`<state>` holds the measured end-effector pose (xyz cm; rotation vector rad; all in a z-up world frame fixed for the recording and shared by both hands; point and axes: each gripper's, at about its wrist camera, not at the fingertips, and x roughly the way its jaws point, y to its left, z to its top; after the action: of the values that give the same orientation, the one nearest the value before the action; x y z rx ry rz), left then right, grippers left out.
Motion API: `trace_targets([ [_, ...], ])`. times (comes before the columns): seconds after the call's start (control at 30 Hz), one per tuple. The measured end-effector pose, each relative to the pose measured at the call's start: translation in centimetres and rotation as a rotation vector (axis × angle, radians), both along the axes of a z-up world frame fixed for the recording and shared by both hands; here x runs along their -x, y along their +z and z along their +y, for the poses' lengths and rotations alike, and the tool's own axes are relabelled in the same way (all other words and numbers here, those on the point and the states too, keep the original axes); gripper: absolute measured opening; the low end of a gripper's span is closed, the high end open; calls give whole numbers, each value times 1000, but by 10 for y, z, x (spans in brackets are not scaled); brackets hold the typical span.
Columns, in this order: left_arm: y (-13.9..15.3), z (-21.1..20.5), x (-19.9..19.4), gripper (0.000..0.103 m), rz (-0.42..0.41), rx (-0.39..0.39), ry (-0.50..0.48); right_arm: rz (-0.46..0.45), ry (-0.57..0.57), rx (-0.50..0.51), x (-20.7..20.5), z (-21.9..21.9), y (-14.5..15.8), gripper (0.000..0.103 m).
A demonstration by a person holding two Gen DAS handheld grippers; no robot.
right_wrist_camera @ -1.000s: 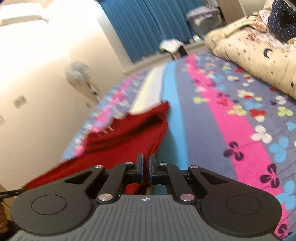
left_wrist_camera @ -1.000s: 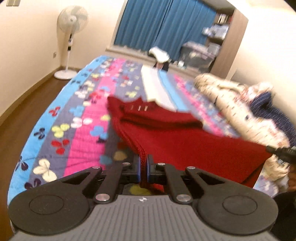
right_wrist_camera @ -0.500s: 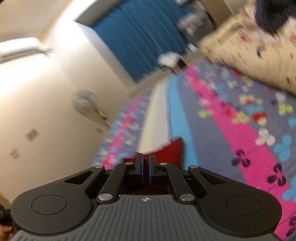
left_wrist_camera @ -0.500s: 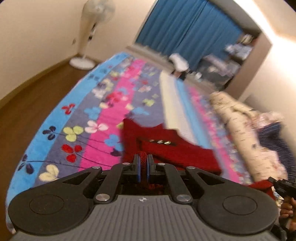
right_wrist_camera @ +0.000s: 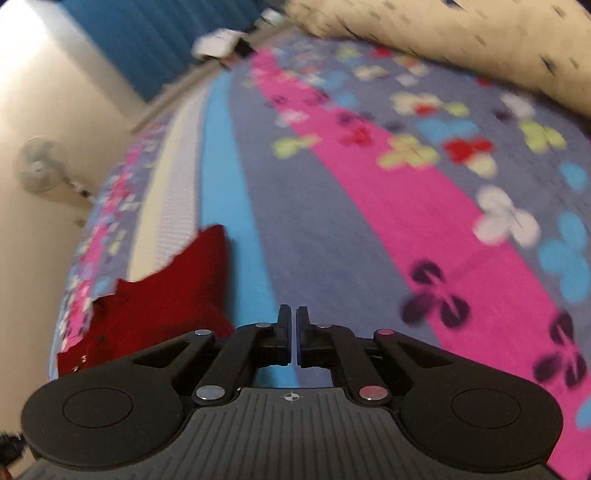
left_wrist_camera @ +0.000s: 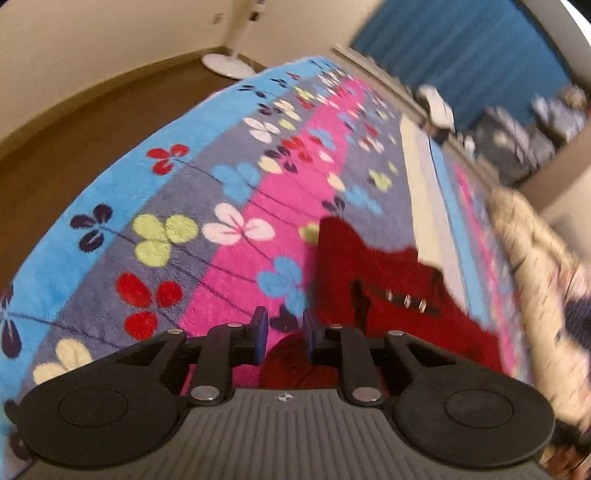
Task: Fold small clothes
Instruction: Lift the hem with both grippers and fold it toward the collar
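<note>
Just let go of the red sweater (left_wrist_camera: pixel 384 295) after laying the fold down on the blanket (left_wrist_camera: pixel 207 206).

Left gripper (left_wrist_camera: pixel 282 338) opened up and empty now, right gripper (right_wrist_camera: pixel 291 338) pinched nearly shut on nothing, no longer clamping knit like a second earlier. Looked folded over, long axis running across the stripes, buttons facing up.

Cream walls (left_wrist_camera: pixel 92 40), blue curtains (left_wrist_camera: pixel 461 55), brown floor (left_wrist_camera: pixel 85 125), fan (right_wrist_camera: pixel 40 170).

A flowered striped blanket (left_wrist_camera: pixel 229 177) beside a cream quilt (right_wrist_camera: pixel 461 33).
</note>
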<state>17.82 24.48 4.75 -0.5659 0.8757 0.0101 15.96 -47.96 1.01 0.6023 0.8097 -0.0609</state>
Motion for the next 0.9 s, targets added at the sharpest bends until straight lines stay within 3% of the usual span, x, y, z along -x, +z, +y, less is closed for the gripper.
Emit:
trace_targets([
  [0.03,-1,4,1,22,5,14,10,-1,25,-1,-3,4,-2,3],
  [0.07,-2,7,1,30,17,14,10,-1,51,-9,-8,6,-5,4],
  [0.13,-2,2,-1,50,54,-1,-13,-4,106,-13,-14,16,-5,12],
  [0.17,-2,-3,-2,61,79,-16,-36,-4,133,-4,-18,21,-5,23],
  [0.2,-6,-8,-3,65,105,-35,-66,-1,155,7,-21,27,-6,36],
  [0.27,-14,-19,-5,67,147,-68,-132,19,189,30,-29,35,-8,44],
  [0.43,-36,-42,-11,68,201,-147,-226,98,261,75,-47,56,-27,44],
  [0.53,-43,-53,-19,65,203,-167,-272,120,290,100,-54,67,-36,44],
  [0.57,-43,-57,-21,49,192,-177,-286,119,301,109,-56,71,-37,41],
  [0.6,-41,-60,-23,19,176,-186,-297,106,311,122,-57,74,-35,29],
  [0.63,-37,-62,-24,13,154,-197,-304,87,321,138,-56,77,-31,23],
  [0.67,-30,-64,-23,13,122,-222,-299,59,321,159,-54,79,-25,12],
  [0.73,-9,-61,-20,12,15,-267,-253,-46,272,142,-46,71,-5,11],
  [0.83,22,-50,-16,12,-184,-243,-143,-238,129,26,-30,47,25,11],
  [0.9,30,-53,-21,13,-259,-280,-106,-334,80,73,-26,45,37,10],
])
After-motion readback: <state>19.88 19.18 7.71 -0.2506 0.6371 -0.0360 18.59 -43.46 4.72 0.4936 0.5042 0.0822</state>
